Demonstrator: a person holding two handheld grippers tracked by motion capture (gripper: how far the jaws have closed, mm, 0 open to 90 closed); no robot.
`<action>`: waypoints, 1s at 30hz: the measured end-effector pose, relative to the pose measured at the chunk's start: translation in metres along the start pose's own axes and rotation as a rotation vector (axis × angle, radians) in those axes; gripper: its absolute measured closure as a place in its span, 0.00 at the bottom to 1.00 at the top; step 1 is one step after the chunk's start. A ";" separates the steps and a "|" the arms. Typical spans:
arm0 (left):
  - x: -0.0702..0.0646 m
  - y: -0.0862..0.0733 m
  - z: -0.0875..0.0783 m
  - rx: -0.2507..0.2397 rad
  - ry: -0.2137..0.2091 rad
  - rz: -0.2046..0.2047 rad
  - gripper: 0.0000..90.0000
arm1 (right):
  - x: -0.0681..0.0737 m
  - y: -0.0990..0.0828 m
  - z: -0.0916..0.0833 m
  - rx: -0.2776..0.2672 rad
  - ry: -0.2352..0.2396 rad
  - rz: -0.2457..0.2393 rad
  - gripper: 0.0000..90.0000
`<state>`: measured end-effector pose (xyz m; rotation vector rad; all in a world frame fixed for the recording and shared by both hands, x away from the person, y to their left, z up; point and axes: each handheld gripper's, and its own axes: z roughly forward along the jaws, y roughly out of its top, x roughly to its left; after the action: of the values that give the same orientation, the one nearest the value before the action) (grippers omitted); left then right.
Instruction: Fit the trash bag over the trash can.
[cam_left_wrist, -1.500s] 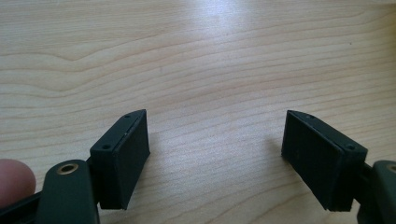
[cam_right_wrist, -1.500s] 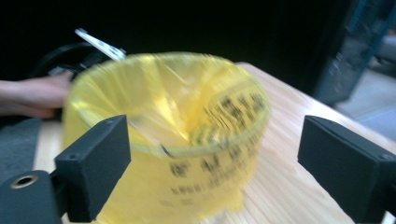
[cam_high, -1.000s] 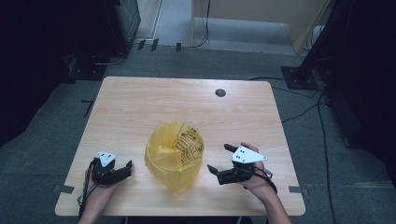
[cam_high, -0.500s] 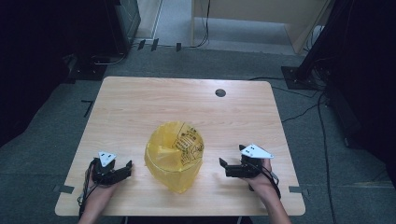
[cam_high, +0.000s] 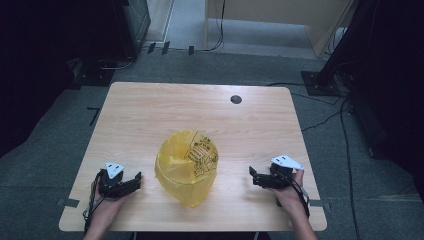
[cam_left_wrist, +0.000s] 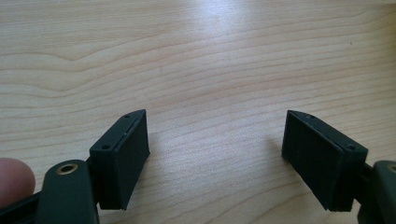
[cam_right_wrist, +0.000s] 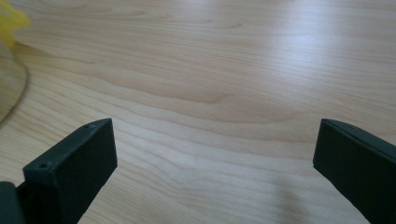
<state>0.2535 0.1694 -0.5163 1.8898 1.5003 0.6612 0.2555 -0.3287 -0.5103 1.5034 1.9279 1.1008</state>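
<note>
yellow bag (cam_high: 187, 166) sitting mid table (cam_high: 150, 110), my left gripper (cam_high: 131, 180) and right gripper (cam_high: 254, 176) either side, both jaws spread, gripping nothing

Yellow bag blocks table centre; bare wood elsewhere.
Yellow plastic bag (cam_high: 187, 167) sits mid-table toward the near edge, between left gripper (cam_high: 131, 181) and right gripper (cam_high: 253, 176), both apart from it with bare wooden table (cam_high: 150, 110) in the gaps. Far half open, with a small dark round hole (cam_high: 236, 99) far right. Both grippers' jaws spread wide over bare wood; bag edge (cam_right_wrist: 11, 56) shows far left in right gripper view.
</note>
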 end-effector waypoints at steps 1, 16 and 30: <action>0.000 0.000 0.000 0.000 0.000 0.000 0.25 | -0.002 -0.001 -0.001 0.004 -0.008 0.008 0.00; 0.000 0.000 0.000 0.003 -0.001 0.000 0.23 | -0.028 -0.014 -0.008 0.071 -0.104 0.047 0.00; 0.000 0.000 0.001 0.005 0.000 0.000 0.21 | -0.047 -0.024 -0.017 0.129 -0.205 0.083 0.00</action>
<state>0.2541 0.1692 -0.5166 1.8933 1.5036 0.6574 0.2430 -0.3805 -0.5252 1.7071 1.8396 0.8324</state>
